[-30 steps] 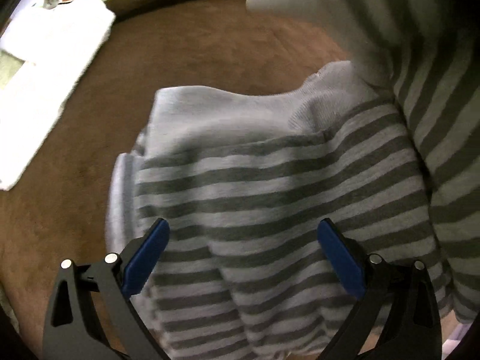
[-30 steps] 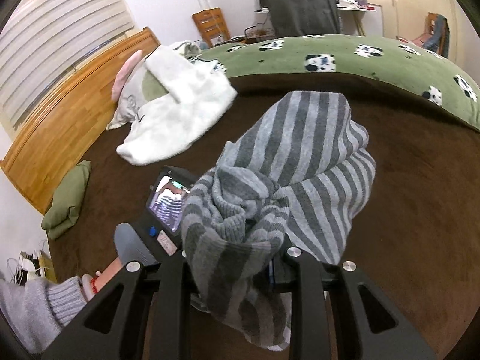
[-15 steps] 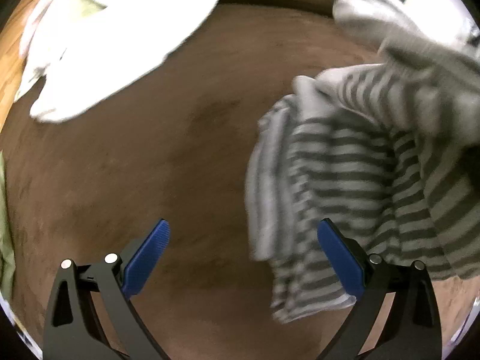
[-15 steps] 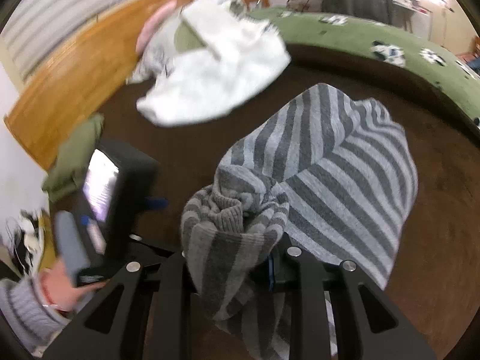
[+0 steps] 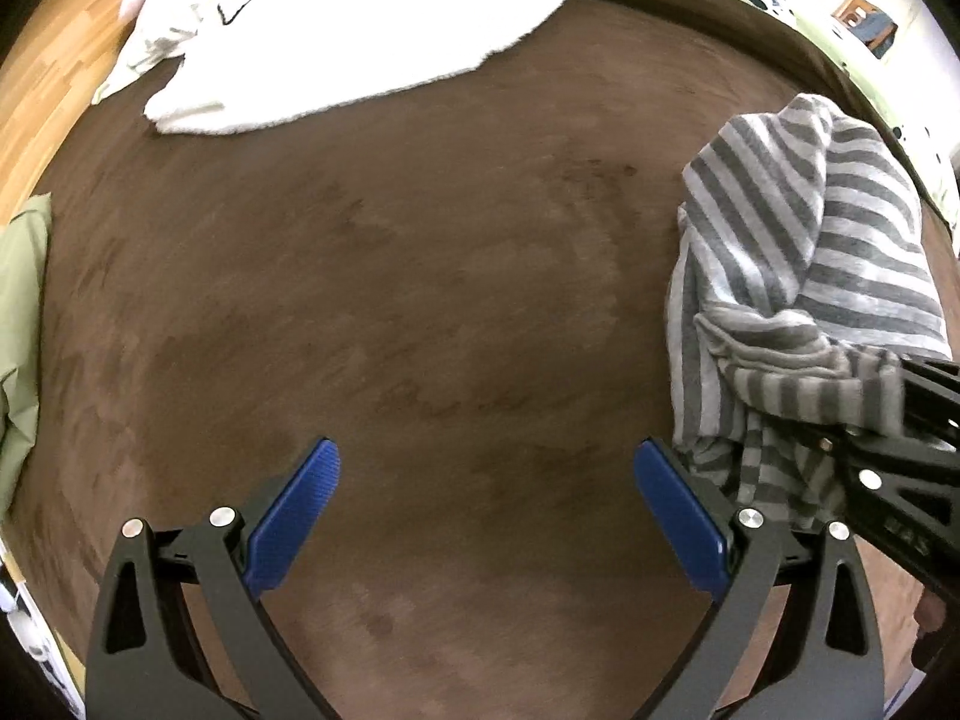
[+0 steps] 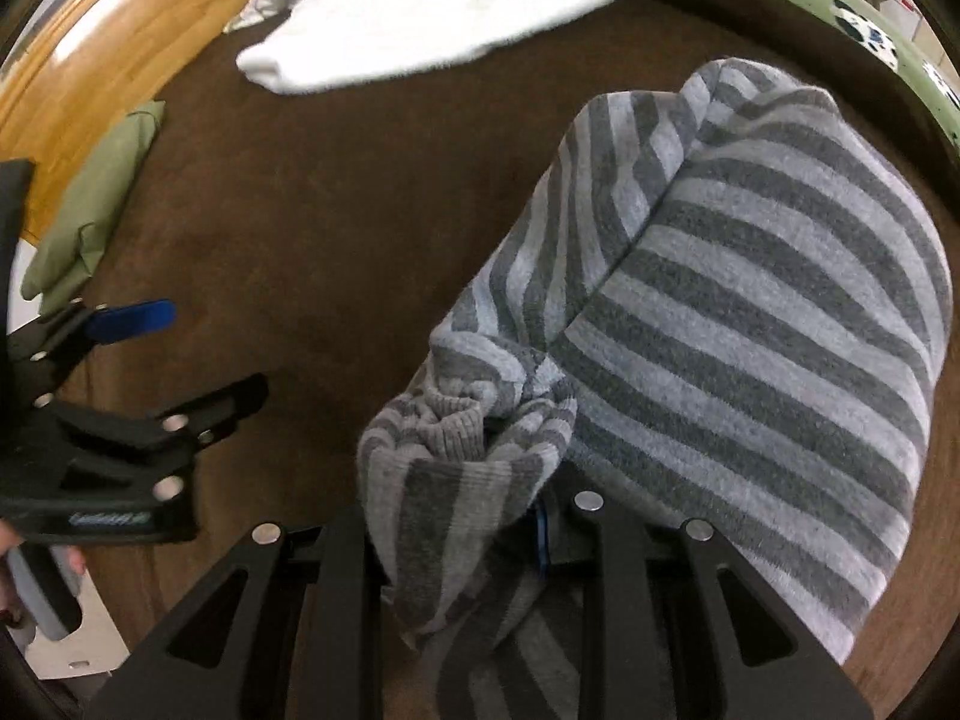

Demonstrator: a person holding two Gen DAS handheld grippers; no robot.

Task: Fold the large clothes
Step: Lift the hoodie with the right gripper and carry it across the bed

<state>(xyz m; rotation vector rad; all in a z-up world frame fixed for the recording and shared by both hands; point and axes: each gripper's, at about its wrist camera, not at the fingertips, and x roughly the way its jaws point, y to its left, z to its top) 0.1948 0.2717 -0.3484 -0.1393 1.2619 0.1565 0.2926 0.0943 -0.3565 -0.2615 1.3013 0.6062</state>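
The grey striped sweater lies bunched on the brown bed cover. My right gripper is shut on a gathered ribbed edge of it, and folds of fabric hide the pads. In the left wrist view the sweater sits at the right, with the right gripper clamped on its near edge. My left gripper stands open over bare brown cover, nothing between its blue pads. It sits left of the sweater, and its right pad is close to the cloth's edge. The left gripper also shows at the left of the right wrist view.
A white garment lies at the far side of the bed, near the wooden headboard. A green pillow rests at the left edge. A green patterned blanket borders the far right.
My left gripper has moved left off the sweater and now hangs over bare cover. My right gripper has come down with the sweater, which now rests more on the bed.
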